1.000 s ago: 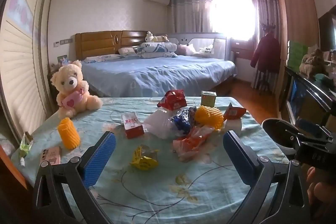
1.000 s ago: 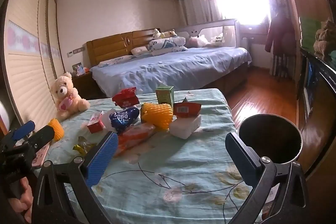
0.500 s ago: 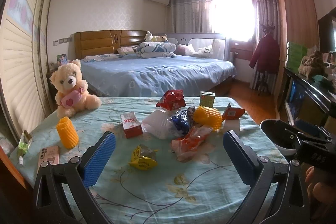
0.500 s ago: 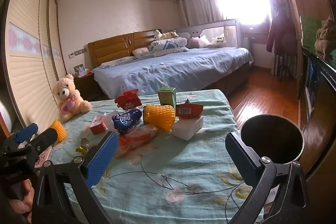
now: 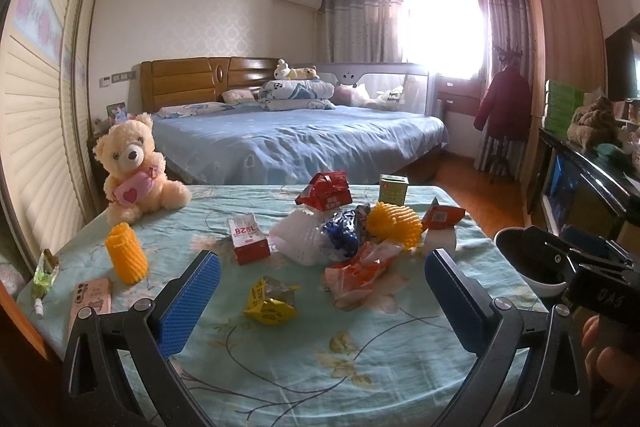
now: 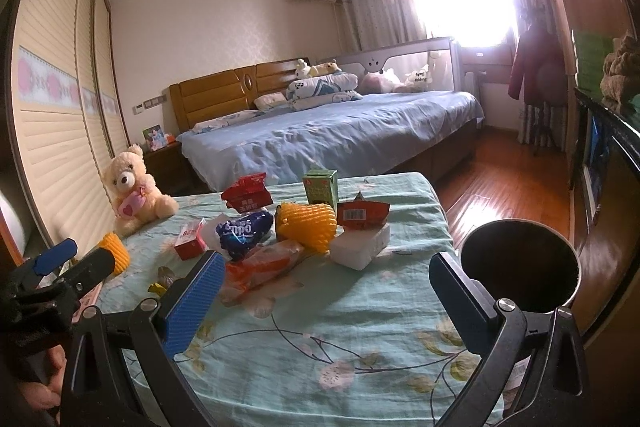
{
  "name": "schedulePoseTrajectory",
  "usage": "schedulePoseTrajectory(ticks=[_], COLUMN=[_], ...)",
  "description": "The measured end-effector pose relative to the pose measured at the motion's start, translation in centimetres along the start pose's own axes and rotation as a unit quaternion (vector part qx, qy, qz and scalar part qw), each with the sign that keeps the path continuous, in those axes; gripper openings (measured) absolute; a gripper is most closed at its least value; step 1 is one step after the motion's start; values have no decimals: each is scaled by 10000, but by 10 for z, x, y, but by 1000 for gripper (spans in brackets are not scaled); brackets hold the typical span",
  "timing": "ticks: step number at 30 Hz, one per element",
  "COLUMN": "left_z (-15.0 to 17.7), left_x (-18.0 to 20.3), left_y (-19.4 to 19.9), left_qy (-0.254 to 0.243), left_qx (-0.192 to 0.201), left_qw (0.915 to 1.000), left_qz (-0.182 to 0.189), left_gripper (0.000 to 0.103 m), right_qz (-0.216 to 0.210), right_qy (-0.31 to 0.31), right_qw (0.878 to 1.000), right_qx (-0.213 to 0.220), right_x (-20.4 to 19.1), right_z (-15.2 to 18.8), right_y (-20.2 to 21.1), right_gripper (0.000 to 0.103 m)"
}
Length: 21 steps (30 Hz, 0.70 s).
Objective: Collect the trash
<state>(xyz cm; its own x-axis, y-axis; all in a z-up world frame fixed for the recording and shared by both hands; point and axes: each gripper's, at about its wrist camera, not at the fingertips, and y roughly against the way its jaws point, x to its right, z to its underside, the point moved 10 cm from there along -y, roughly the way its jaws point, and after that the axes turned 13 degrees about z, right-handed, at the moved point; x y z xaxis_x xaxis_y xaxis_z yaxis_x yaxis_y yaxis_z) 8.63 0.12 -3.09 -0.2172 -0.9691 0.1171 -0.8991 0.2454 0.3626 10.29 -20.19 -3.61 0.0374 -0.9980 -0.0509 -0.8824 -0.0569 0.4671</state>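
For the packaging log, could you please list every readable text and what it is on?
"1928": red and white carton.
"opo", partly hidden: blue wrapper.
"SVO", seen upside down: right gripper body.
Red box, green carton, barcode pack: print too small to read.

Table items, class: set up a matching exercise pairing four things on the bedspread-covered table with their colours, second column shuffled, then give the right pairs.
Column one:
1. teddy bear
2. small carton at the far edge
3. foam block
4. crumpled wrapper nearest the left tool

Column two:
A. white
B. yellow
C. cream, holding a pink heart
D. green

Pairs: 1-C, 2-D, 3-A, 4-B.
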Motion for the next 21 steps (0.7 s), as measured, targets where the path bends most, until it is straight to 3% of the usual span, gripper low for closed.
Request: schedulePoseTrajectory(ticks=[21], left_z=[1], left_x=[0], left_y=[-1], left_qy=[10], left_qx=[-13], left_qw=[10000], left_qz=[8], left_gripper=[102], right_qz=[-27], right_qy=[-14], right_qw=[10000], right_qx=[-13], right_x=[-6], right_z=[-1], right_y=[1], right_gripper=[102])
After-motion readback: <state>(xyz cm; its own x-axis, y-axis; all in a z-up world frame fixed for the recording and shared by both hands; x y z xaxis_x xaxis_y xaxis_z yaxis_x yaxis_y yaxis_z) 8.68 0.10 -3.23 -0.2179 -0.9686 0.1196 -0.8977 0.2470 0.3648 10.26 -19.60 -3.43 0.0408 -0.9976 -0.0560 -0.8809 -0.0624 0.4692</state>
